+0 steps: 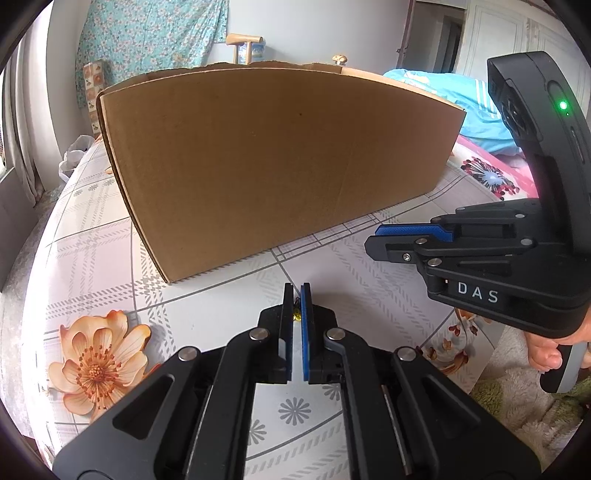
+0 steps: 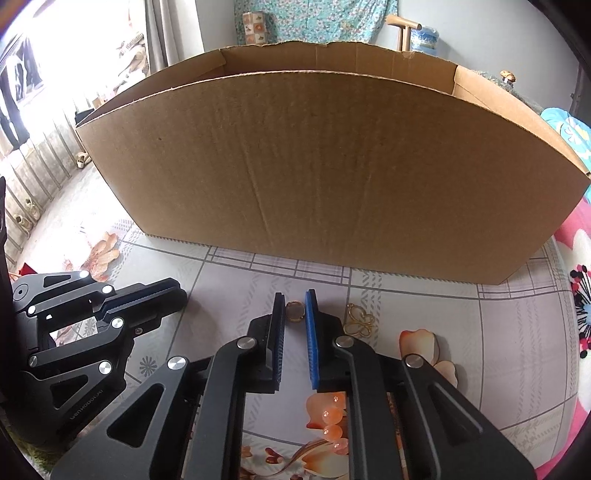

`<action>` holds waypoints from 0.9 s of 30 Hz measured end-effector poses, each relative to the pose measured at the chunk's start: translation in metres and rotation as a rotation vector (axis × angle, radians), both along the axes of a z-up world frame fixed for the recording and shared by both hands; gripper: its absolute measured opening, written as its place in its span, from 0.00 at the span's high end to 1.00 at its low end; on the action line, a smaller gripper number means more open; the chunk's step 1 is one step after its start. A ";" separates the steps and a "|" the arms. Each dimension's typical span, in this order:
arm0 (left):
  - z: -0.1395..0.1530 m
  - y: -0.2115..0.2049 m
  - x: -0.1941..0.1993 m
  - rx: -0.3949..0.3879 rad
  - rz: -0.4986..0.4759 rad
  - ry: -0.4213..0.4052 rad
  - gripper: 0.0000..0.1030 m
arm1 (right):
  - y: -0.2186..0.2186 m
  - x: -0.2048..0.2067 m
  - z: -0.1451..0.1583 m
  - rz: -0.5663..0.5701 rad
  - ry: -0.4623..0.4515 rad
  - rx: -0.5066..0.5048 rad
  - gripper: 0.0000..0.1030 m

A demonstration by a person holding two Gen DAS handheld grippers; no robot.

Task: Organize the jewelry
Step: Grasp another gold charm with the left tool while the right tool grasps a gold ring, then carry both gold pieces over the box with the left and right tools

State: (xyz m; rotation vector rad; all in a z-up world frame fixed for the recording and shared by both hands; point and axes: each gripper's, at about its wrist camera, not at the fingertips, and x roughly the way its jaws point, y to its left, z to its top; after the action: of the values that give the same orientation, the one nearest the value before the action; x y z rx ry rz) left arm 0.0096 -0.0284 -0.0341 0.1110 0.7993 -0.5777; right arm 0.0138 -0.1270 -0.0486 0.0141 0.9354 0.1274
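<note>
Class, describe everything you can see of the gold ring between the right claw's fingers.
The gold ring is a small, shiny, metal-looking band with a darker centre. It sits low over the patterned tablecloth, in front of the cardboard box, near the tips of the right claw, whose fingers flank it closely. A gold butterfly charm lies apart, to its right.

We are in a home, a lived-in bedroom by the look of it — a flower-printed tablecloth (image 1: 92, 258) under a cardboard box (image 1: 273, 170), floral fabric (image 1: 147, 33) hung on the wall, bedding (image 1: 461, 96) beside it.
</note>
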 end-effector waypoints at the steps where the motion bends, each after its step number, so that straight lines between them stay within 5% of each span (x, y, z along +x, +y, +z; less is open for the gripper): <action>1: 0.000 0.000 0.000 0.000 0.000 0.000 0.97 | 0.000 0.000 0.000 -0.001 0.001 0.004 0.90; 18: 0.003 0.011 -0.005 -0.044 -0.003 0.000 0.98 | -0.014 -0.021 0.022 -0.012 -0.061 0.062 0.90; 27: 0.053 0.030 -0.016 -0.167 -0.024 -0.048 0.98 | -0.022 -0.037 0.057 0.021 -0.142 0.118 0.90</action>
State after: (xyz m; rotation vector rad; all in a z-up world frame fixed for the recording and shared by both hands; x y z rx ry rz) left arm -0.0059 0.0018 0.0185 -0.0189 0.7012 -0.6594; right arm -0.0230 -0.1492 0.0080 0.1030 0.7856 0.2004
